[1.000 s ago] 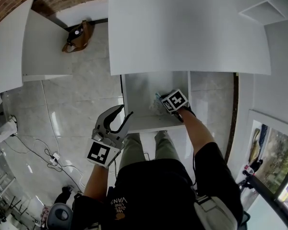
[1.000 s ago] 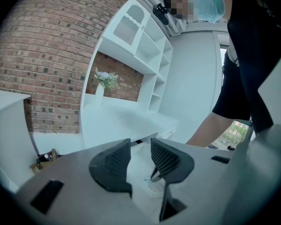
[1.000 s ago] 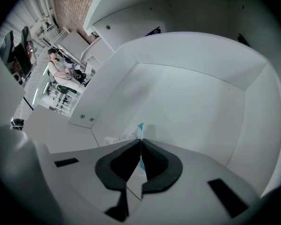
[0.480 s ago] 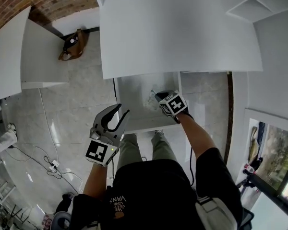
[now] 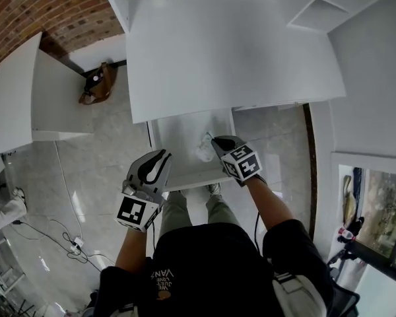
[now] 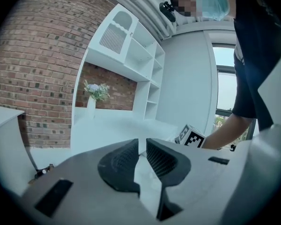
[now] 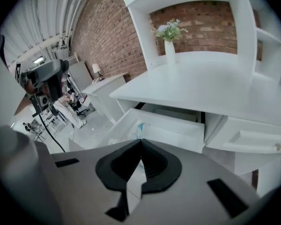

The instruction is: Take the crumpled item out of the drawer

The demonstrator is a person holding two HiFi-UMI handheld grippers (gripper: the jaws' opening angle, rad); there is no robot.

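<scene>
**Thin pinch, easy to lose**

The right gripper [image 5: 213, 139] is clenched on the crumpled item [image 5: 202, 150], which dangles over the open drawer [image 5: 178, 137], seemingly by one corner. A jerk could drop it back in. The left gripper [image 5: 164, 157], jaws just narrowing on nothing, waits beside.
</scene>
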